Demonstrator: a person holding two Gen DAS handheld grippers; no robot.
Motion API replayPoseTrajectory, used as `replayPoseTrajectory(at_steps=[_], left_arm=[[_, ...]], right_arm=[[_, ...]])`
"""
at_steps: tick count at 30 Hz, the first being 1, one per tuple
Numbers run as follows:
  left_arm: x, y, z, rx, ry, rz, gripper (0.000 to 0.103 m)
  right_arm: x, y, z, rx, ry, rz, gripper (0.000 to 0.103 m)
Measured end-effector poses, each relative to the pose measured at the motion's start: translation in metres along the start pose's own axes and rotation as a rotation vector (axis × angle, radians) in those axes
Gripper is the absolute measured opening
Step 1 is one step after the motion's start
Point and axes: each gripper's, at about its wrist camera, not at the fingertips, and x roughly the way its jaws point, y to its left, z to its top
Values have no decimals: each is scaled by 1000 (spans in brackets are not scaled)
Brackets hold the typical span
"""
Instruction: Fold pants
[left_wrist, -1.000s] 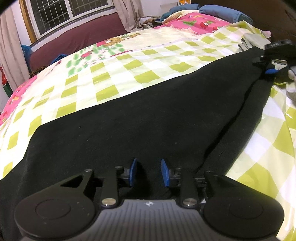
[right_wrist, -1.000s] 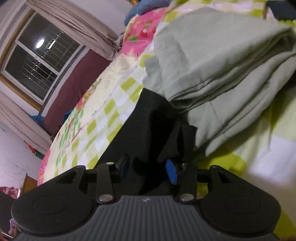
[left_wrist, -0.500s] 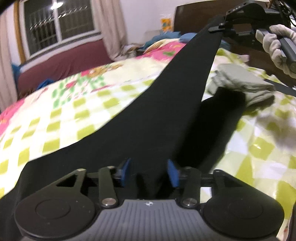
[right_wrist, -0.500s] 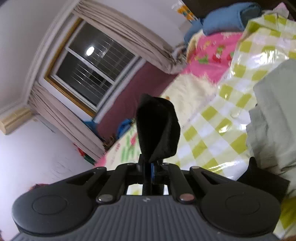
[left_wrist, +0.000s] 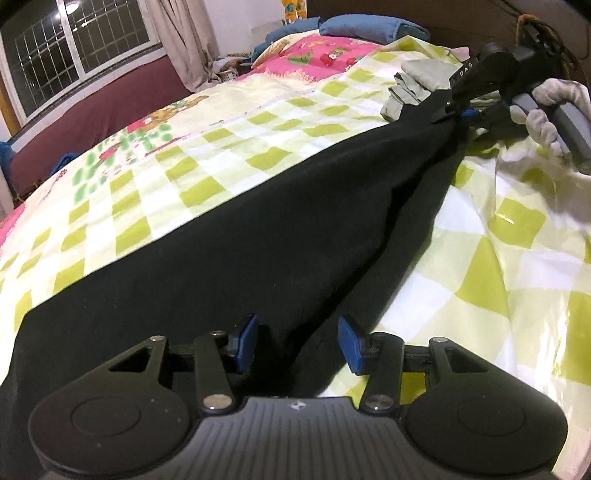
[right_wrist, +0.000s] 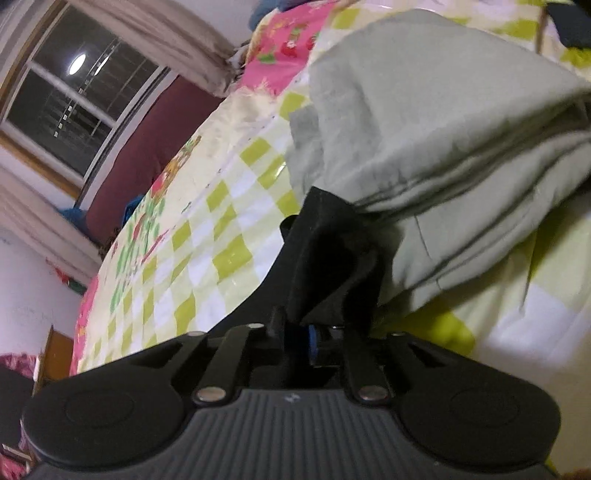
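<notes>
Left wrist view showed the black pants spread lengthwise along the bed, running from the left gripper at the near end to the right gripper at the far end. The left gripper's blue pads stood apart, straddling the near edge of the pants without closing on the fabric. The right gripper, held by a gloved hand, was clamped on the far end of the pants.

Right wrist view confirmed this: the right gripper was closed together on a bunched fold of the black fabric, which rose above the fingers. This fold lay against a stack of folded grey-green cloth, leaving little room on that side. Open bed surface extended on the window side of the pants.

The bed carried a glossy sheet in yellow-green and white checks, with pink floral bedding and a blue pillow near the head. A barred window with beige curtains stood beyond a maroon panel. The pants appeared matte and soft, with a long crease running along the right-hand edge.
</notes>
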Motion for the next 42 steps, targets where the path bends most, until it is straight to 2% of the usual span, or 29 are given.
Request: replayPoseTrajectory(at_steps=[1, 3, 4, 5, 6, 7, 10, 15, 21, 24, 25, 26, 28, 30, 32, 36, 39, 41, 42], left_arm=[[0, -1, 1, 1, -5, 0, 61], [5, -4, 2, 7, -4, -3, 61], [8, -7, 3, 20, -3, -2, 61], [10, -10, 3, 37, -3, 7, 61], [12, -15, 3, 60, -5, 18, 62], [12, -20, 3, 85, -15, 27, 62], [15, -27, 6, 112, -40, 65, 62], [33, -34, 17, 156, -40, 161, 61], [21, -56, 23, 245, -147, 179, 61], [35, -57, 28, 223, -137, 241, 61], [39, -52, 30, 203, -126, 258, 54], [41, -44, 32, 172, -114, 267, 39], [37, -22, 38, 99, -90, 255, 26], [25, 4, 48, 43, -96, 244, 25], [8, 26, 62, 11, -127, 269, 25], [-33, 59, 76, -81, -194, 248, 24], [-46, 49, 61, -47, -211, 237, 24], [-33, 27, 41, 29, -168, 228, 24], [-23, 17, 30, 47, -126, 198, 24]], right_arm=[[-1, 1, 1, -16, -3, -3, 23], [-1, 5, 0, -34, -8, 4, 33], [0, 6, 0, -48, 2, 10, 33], [0, 9, 0, -60, 1, 3, 28], [-2, 14, -1, -71, -8, -3, 14], [-4, 19, -1, -77, -10, 6, 10], [-14, 34, 5, -50, -23, 78, 8], [-33, 65, 24, -48, -41, 185, 8], [-37, 100, 43, -79, -30, 212, 8], [-42, 114, 47, -85, -38, 241, 8], [-44, 119, 48, -91, -44, 248, 8], [-46, 123, 48, -99, -48, 251, 8], [-50, 129, 50, -119, -46, 244, 8], [-49, 139, 54, -157, -43, 221, 8], [-44, 152, 62, -178, -36, 210, 8], [-55, 169, 69, -195, -78, 285, 8], [-71, 156, 55, -226, -108, 290, 8], [-72, 128, 38, -219, -103, 235, 8], [-67, 110, 28, -214, -90, 184, 9]])
